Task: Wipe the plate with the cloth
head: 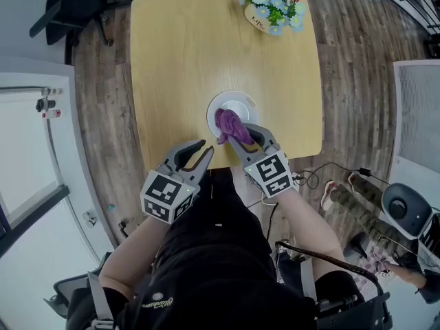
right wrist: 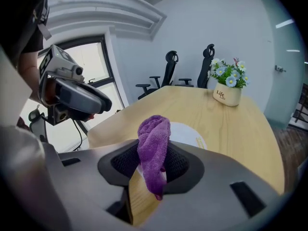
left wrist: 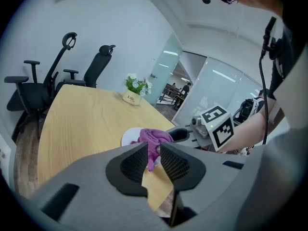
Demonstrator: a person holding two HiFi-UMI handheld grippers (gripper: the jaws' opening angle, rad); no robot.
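Observation:
A white plate sits near the front edge of the wooden table. My right gripper is shut on a purple cloth, which bunches up over the plate's near rim. In the right gripper view the cloth hangs between the jaws of the right gripper, with the plate just behind it. My left gripper hovers at the table's front edge, left of the plate, open by a narrow gap and holding nothing. From the left gripper, the cloth and plate lie straight ahead.
A pot of blue and white flowers stands at the table's far right corner. Black office chairs are beyond the far end. A cable and shoes lie on the floor to the right.

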